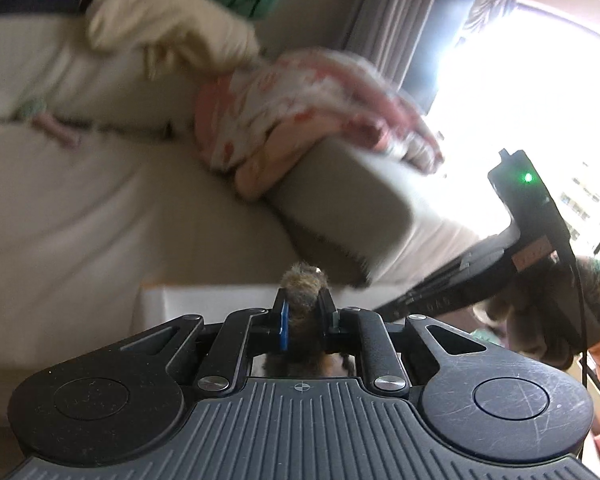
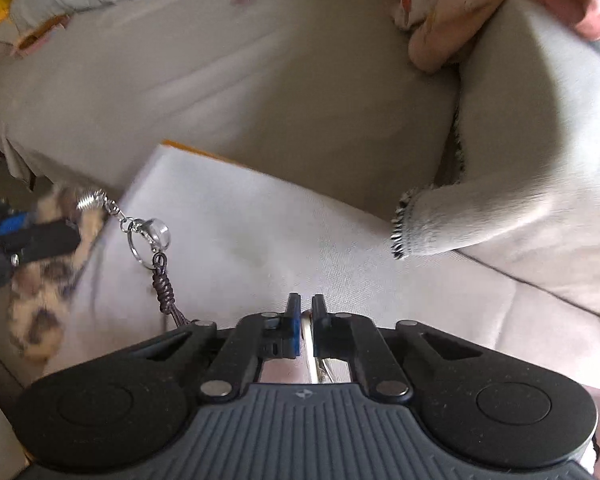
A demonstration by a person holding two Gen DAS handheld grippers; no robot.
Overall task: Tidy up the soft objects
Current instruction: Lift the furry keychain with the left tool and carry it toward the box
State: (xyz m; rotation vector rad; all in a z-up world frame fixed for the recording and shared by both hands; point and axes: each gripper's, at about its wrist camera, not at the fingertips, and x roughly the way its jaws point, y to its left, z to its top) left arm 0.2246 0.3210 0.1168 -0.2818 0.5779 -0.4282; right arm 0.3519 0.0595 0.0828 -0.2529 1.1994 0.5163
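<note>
The left gripper (image 1: 303, 312) pinched a furry toy (image 1: 302, 280) over the white box (image 2: 228, 216), probably for stowing; the right gripper (image 2: 306, 312) clamped something thin and metallic.

The left gripper (image 1: 303, 304) sits low at centre frame, its black jaws clamped on a brown-and-tan spotted furry toy (image 1: 302, 280). The right gripper (image 2: 306, 312) (also low centre) has its jaws pinched nearly together on a thin silvery metal piece (image 2: 307, 334).
</note>
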